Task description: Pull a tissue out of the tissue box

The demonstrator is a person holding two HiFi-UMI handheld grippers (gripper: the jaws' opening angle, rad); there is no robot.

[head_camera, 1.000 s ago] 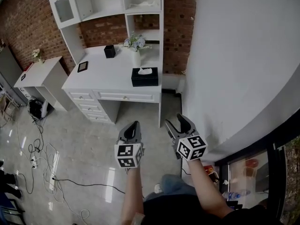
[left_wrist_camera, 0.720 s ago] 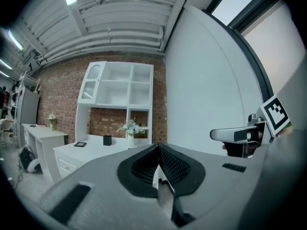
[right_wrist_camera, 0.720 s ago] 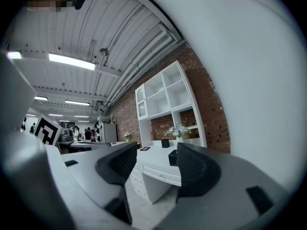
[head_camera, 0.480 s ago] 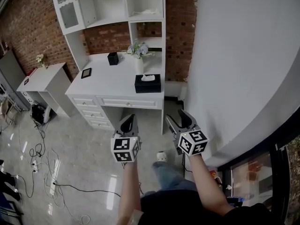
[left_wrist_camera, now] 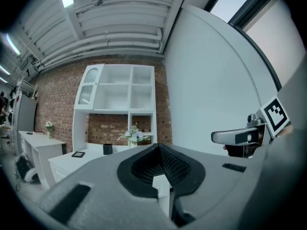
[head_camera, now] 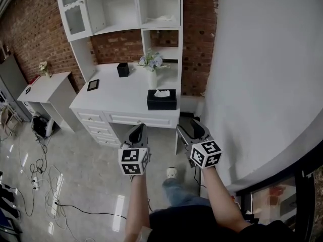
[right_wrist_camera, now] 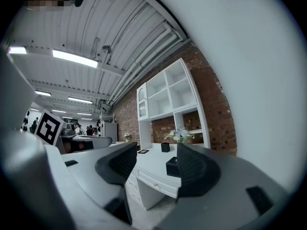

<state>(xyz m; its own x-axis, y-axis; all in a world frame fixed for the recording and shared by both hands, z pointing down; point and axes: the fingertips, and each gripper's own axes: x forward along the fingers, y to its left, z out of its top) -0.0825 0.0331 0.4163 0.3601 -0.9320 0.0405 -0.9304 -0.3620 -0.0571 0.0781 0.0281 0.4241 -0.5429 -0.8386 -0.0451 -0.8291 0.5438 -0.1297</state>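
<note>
**Inspector A:** Position of the tissue box [head_camera: 161,102]?

**Inspector B:** It is sitting at the front right corner of the white desk [head_camera: 118,92], with a white tissue [head_camera: 162,93] sticking up from its top slot. The left gripper [head_camera: 137,129] and the right gripper [head_camera: 190,127] are hovering over the floor [head_camera: 91,175] just short of the desk. Both are well apart from the box and touching nothing.

**Inspector A:** State of the fingers?

**Inspector B:** On the left gripper the fingers [left_wrist_camera: 178,166] are meeting at their tips with nothing between them. On the right gripper they are standing apart. In the right gripper view the box is showing in that gap, far off on the desk and not gripped.

**Inspector A:** Anything hidden or unclear?

**Inspector B:** In the left gripper view the closed fingers are covering the desk's front right part, so the box is not showing there. In the right gripper view one finger is cutting off part of the box, and the tissue is too small to make out. Behind the box a vase of flowers [head_camera: 151,67], a small black container [head_camera: 122,69] and a dark flat slab [head_camera: 93,84] are standing on the desk. What the slab is, I cannot tell.
</note>
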